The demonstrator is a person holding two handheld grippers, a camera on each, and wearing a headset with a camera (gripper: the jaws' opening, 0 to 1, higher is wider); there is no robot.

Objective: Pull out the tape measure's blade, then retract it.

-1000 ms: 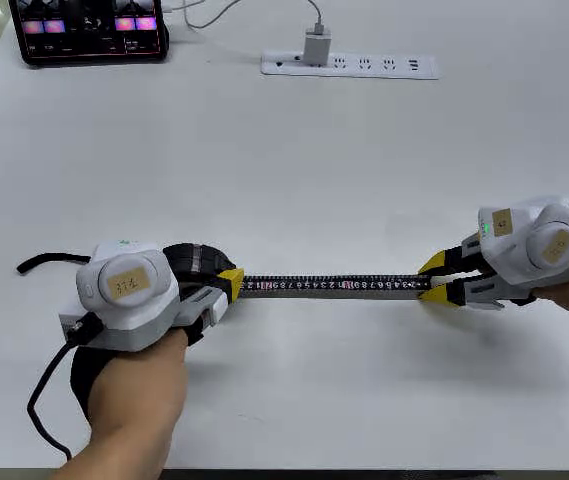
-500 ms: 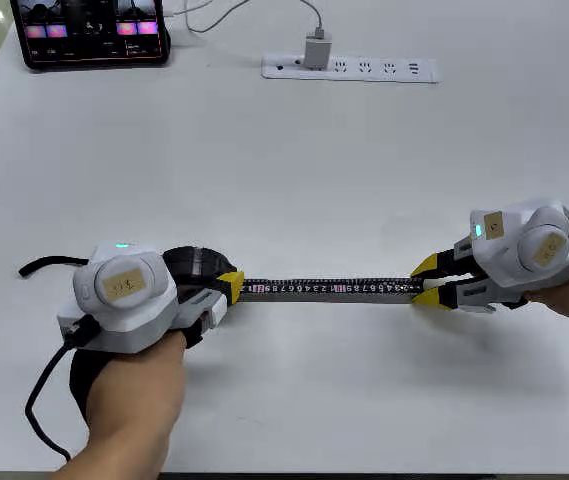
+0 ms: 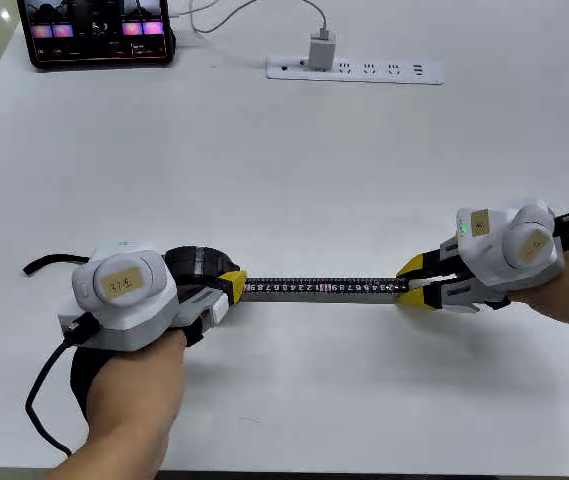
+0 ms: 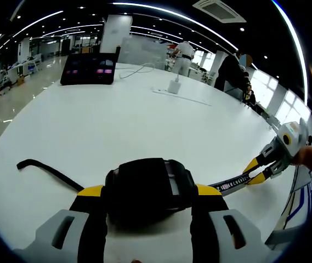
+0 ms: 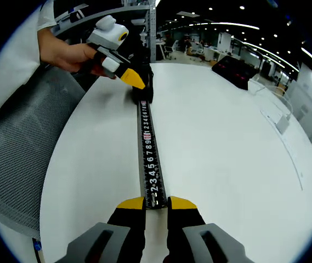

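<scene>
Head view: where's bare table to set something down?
Free: the table stretch between power strip and blade; the band between blade and near edge. Crowded: the line from left gripper, on the tape case, to right gripper; far-left corner by the tablet.

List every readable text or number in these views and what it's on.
"2 3 4 5": white numerals on the tape measure's blade, beside the right gripper; the farther numerals blur.
Handwriting on the tan stickers of the left gripper and the right gripper: unreadable.
The tablet screen: too small to read.
</scene>
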